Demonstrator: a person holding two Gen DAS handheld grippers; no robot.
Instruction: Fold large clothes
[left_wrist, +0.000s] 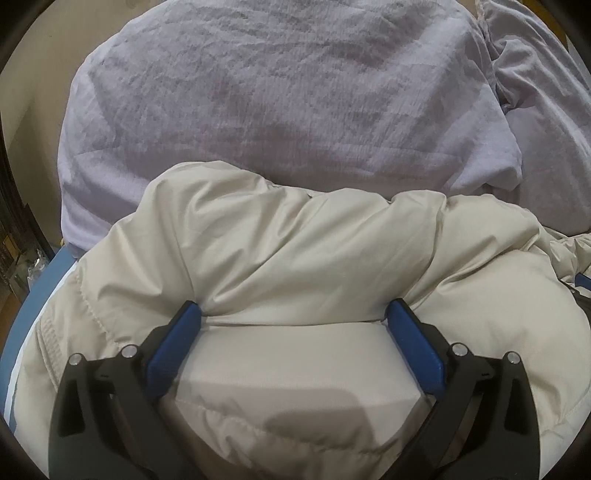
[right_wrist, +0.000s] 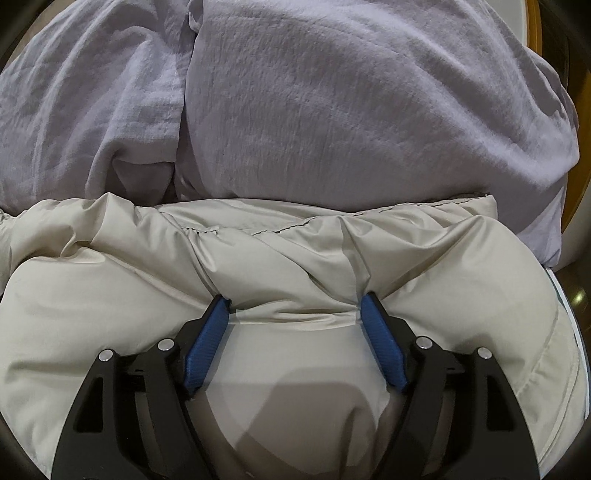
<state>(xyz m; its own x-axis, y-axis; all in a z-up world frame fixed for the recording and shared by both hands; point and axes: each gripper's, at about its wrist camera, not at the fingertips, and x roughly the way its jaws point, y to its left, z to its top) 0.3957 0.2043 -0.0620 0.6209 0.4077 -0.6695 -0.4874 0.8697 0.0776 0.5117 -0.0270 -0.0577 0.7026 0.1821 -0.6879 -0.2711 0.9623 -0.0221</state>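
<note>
While both claws are pressing down into the puffy beige padded jacket (left_wrist: 295, 251), the step in hand is looking like a flattening or a release after a fold, and doing it well is depending on keeping the fabric from springing back; the left claw (left_wrist: 293, 314) is standing wide, its blue pads (left_wrist: 177, 343) pushing against a ridge of jacket cloth bunched between them without pinching it thin, so it is spreading over the fabric rather than gripping it; the right claw (right_wrist: 295, 306) is likewise standing well apart, a small fold of the same jacket stretched between its pads (right_wrist: 384, 347), which are touching the cloth at their tips, and I cannot tell whether that fold is truly clamped or merely nudged. The jacket is lying on the near part of a bed, just in front of a crumpled pale lilac bedcover (left_wrist: 280, 96) that is filling the far side; a stitched hem (right_wrist: 332, 218) is running along the jacket's far edge in the right view. Judging from this, the person is needing to press evenly with both sides, squeeze the trapped air outward, and lift away straight upward so the padded layers are staying stacked.
</note>
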